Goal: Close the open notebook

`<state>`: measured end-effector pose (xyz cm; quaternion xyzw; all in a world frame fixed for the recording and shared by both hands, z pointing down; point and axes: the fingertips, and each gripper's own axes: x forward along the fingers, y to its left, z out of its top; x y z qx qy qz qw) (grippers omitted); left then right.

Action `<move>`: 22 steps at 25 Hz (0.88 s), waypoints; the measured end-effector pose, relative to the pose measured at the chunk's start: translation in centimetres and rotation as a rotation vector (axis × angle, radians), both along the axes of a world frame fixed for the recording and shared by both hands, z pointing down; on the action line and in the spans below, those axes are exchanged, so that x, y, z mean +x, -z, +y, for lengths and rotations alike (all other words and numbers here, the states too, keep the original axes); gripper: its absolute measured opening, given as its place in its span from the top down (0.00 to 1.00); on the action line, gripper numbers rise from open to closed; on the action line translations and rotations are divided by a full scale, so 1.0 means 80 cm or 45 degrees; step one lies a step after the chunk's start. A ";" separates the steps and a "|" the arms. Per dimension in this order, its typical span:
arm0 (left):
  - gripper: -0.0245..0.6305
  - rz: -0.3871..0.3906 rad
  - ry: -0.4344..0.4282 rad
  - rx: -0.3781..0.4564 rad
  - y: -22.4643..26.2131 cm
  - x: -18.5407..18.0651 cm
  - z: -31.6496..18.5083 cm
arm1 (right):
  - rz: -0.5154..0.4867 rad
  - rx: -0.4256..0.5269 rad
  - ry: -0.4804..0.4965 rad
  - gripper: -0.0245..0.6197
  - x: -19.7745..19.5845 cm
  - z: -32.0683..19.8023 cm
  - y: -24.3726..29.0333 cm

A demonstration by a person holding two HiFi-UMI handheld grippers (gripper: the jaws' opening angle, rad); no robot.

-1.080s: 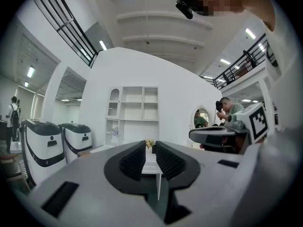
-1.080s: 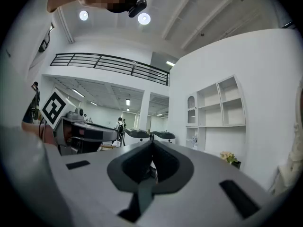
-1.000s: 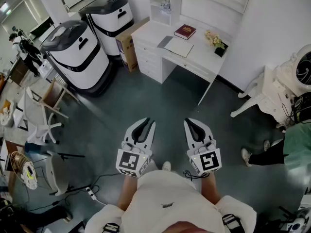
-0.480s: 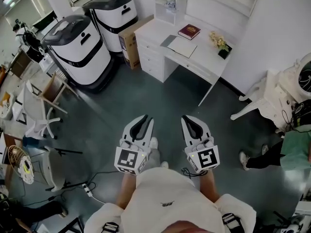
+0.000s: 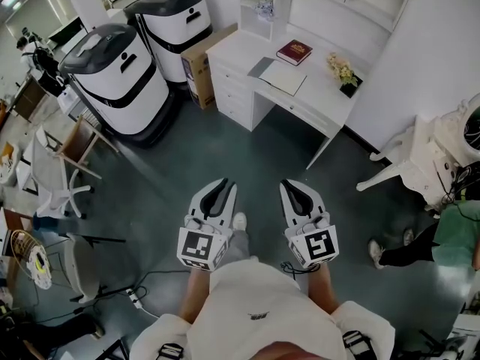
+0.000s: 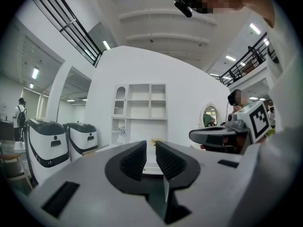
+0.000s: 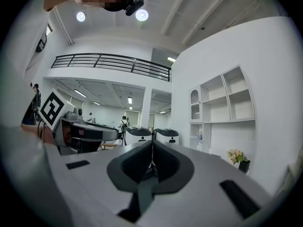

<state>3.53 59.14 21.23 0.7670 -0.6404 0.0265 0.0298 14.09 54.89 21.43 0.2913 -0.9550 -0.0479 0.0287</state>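
No legible text, number or brand anywhere.
- Red book (image 5: 293, 50) on tabletop (image 5: 316, 96): gold cover mark, too small to read.
- Open notebook (image 5: 283, 76): no writing discernible.
- Marker cubes on left hand-held gripper (image 5: 226, 184) and right hand-held gripper (image 5: 288, 187): black-white square patterns, no letters.
- 2 white machines (image 5: 112, 81): dark pictogram on front, no wording.

Place: a big test hall or lab with a mock home study corner built inside it.
Study corner: white desk (image 5: 319, 88) with drawers, shelf unit (image 5: 251, 21), open notebook (image 5: 283, 76), red book (image 5: 294, 50), backed by plain white walls (image 5: 435, 43).
Machines: two large white-and-black wheeled units (image 5: 112, 73) beside the desk.
Hall: high ceiling with round lamps (image 7: 141, 15), railed upper gallery (image 7: 109, 63).
Floor: loose cables (image 5: 150, 280).
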 end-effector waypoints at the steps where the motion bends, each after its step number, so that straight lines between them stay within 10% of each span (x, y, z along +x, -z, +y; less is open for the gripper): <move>1: 0.96 -0.001 0.000 -0.004 -0.002 -0.004 -0.009 | 0.000 -0.003 -0.003 0.97 -0.003 -0.009 -0.001; 22: 0.96 0.028 -0.024 -0.065 -0.021 -0.115 -0.188 | 0.034 -0.071 -0.037 0.97 -0.111 -0.187 -0.017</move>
